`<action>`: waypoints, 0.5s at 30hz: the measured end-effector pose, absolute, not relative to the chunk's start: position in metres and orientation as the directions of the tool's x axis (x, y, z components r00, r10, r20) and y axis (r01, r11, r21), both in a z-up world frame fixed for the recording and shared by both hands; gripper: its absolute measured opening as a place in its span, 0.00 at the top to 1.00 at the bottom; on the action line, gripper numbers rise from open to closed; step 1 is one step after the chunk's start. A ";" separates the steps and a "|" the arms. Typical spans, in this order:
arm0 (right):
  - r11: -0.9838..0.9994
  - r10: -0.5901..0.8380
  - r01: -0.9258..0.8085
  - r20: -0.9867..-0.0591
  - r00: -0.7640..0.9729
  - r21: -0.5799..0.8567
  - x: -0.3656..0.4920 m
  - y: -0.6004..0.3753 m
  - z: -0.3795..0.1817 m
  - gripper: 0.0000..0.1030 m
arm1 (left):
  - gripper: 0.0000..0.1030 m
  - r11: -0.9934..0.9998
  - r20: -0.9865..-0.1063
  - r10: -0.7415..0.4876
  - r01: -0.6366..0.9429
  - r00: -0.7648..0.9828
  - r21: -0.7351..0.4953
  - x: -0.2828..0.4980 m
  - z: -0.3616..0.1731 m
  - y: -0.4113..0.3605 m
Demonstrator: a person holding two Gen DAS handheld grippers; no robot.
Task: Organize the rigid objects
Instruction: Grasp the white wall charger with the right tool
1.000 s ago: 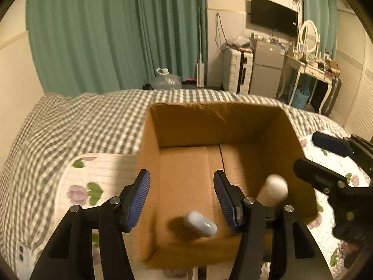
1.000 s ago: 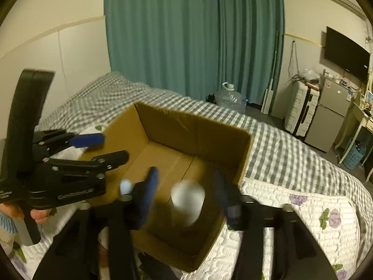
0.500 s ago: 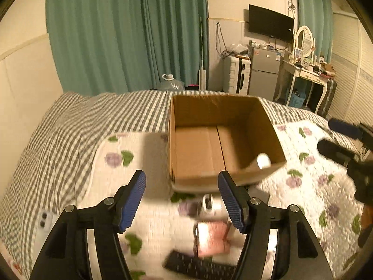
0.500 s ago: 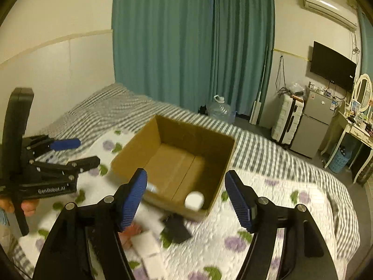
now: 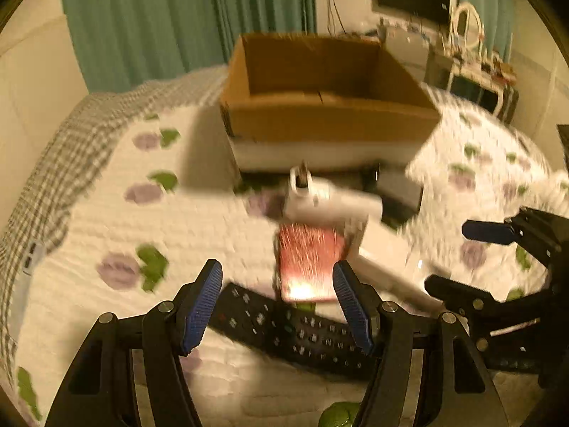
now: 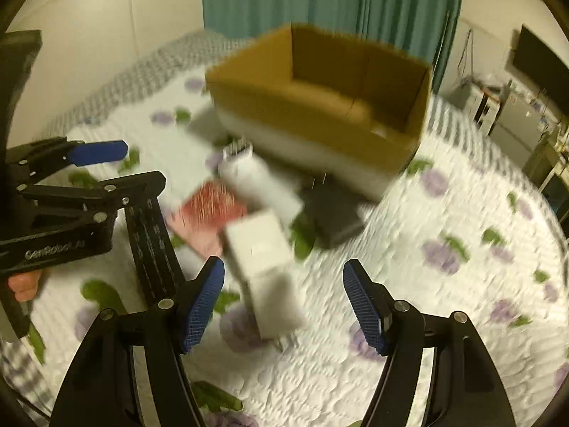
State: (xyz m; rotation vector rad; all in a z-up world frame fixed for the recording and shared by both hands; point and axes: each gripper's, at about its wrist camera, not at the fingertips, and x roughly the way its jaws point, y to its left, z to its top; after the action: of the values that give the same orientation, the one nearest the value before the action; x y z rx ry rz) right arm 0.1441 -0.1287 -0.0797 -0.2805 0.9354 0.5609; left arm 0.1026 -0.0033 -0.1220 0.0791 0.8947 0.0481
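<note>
An open brown corrugated cardboard box (image 5: 330,114) with a pale lower band sits on a white quilted bedspread (image 5: 106,220) stitched in ripples and printed with purple flowers and green leaves; a grey-and-white checked blanket (image 5: 46,163) lies at the bed's far edge. Just in front of the box, a loose cluster of rigid things rests on the quilt. A long black plastic remote control (image 5: 295,331) studded with small buttons lies flat nearest the left gripper (image 5: 277,306), whose ribbed blue fingers (image 5: 199,306) stand wide apart with nothing between them. Beyond the remote lies a flat red-pink rectangular pack (image 5: 307,259) with a glossy speckled face, and touching its far side a white plastic block with a metal-pronged end (image 5: 320,203), possibly a charger, though blur makes that uncertain. A dark grey matte boxy object (image 6: 336,217) sits close to the box's near wall. In the right wrist view, a white rectangular carton-like block (image 6: 263,259) lies on the quilt ahead of the right gripper (image 6: 284,306), whose blue textured fingers (image 6: 366,309) are likewise spread open and hold nothing. Teal curtains (image 5: 177,17) hang in heavy folds behind the bed. Inside the box only bare cardboard walls and a pale shape in the near right corner show.
</note>
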 end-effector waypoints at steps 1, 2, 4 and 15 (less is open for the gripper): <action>0.824 0.325 -0.567 -0.830 0.454 0.013 0.145 -0.130 -0.086 0.33 | 0.35 0.996 -0.789 0.073 -0.001 0.610 0.092 0.104 -0.127 -0.005; 0.824 0.320 -0.567 -0.845 0.428 0.025 0.147 -0.130 -0.098 0.33 | 0.35 0.995 -0.795 0.074 0.004 0.602 0.096 0.104 -0.131 -0.006; 0.819 0.326 -0.571 -0.862 0.389 0.052 0.150 -0.130 -0.111 0.33 | 0.35 0.994 -0.798 0.076 0.015 0.598 0.106 0.105 -0.133 -0.010; 0.827 0.350 -0.557 -0.840 0.415 0.070 0.154 -0.154 -0.106 0.59 | 0.35 0.989 -0.813 0.072 0.061 0.578 0.131 0.112 -0.135 -0.031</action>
State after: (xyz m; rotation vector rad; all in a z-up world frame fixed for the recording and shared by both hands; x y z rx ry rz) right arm 0.1545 -0.1543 -0.1059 -0.2342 0.9903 0.5766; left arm 0.1118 -0.0309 -0.1351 0.1511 0.9560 0.0066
